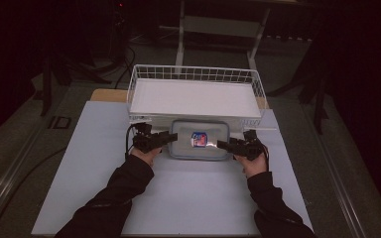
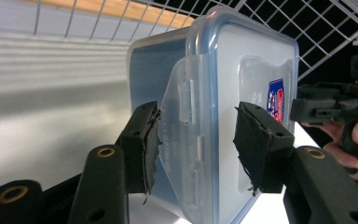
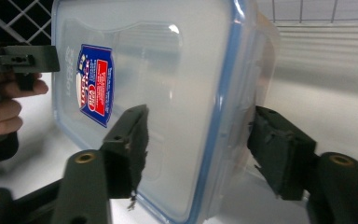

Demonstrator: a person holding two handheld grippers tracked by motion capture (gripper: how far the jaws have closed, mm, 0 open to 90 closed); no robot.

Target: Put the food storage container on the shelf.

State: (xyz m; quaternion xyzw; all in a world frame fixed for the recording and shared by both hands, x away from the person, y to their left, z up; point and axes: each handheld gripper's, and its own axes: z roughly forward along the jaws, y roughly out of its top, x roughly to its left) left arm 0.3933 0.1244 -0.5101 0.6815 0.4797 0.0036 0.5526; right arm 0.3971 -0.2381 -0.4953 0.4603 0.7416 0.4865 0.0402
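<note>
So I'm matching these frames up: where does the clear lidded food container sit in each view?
High view: food container at centre, just in front of the wire basket.
Left gripper view: right of centre, clip end between the jaws.
Right gripper view: left and centre, edge between the jaws.
Shared landmark: its blue-and-red label.

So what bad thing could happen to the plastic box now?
The left gripper touches the lidded plastic container's side flap with one pad and the right gripper straddles the other end loosely, so a lift could drop it. A push forward may knock it into the white wire basket right behind.
</note>
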